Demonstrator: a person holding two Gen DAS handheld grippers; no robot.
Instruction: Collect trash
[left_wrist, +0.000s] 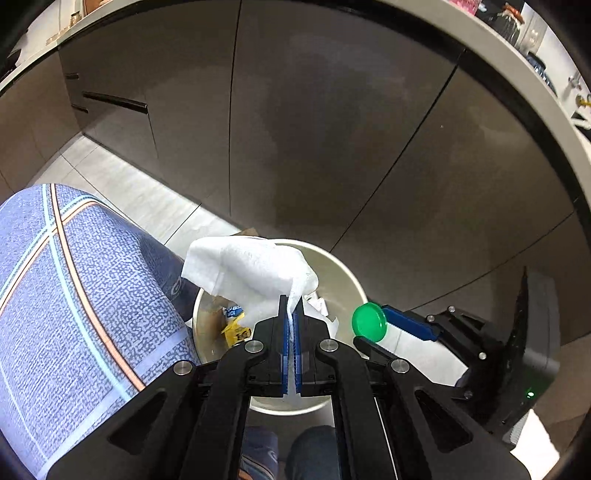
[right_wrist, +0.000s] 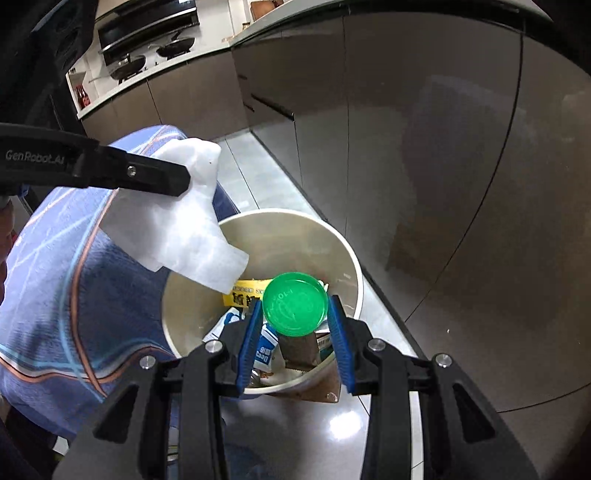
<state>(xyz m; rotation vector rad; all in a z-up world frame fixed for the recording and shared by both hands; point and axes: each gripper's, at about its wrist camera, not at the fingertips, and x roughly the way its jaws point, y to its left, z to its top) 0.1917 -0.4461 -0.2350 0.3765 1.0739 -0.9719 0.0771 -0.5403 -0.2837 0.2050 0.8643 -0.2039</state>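
Note:
A round cream trash bin (left_wrist: 343, 273) (right_wrist: 332, 236) stands on the floor and holds wrappers and paper scraps. My left gripper (left_wrist: 294, 306) is shut on a white paper tissue (left_wrist: 251, 269), held above the bin's left rim; it also shows in the right wrist view (right_wrist: 177, 229). My right gripper (right_wrist: 295, 314) is shut on a green round plastic lid (right_wrist: 295, 308), held over the bin's opening. The lid also shows in the left wrist view (left_wrist: 368, 322), at the bin's right rim.
Dark brown cabinet fronts (left_wrist: 314, 129) run behind the bin, under a pale countertop edge (left_wrist: 498, 48). A blue patterned cloth (left_wrist: 74, 295) lies left of the bin. The floor has grey tiles (right_wrist: 266, 177). A stove with pans (right_wrist: 147, 55) is far left.

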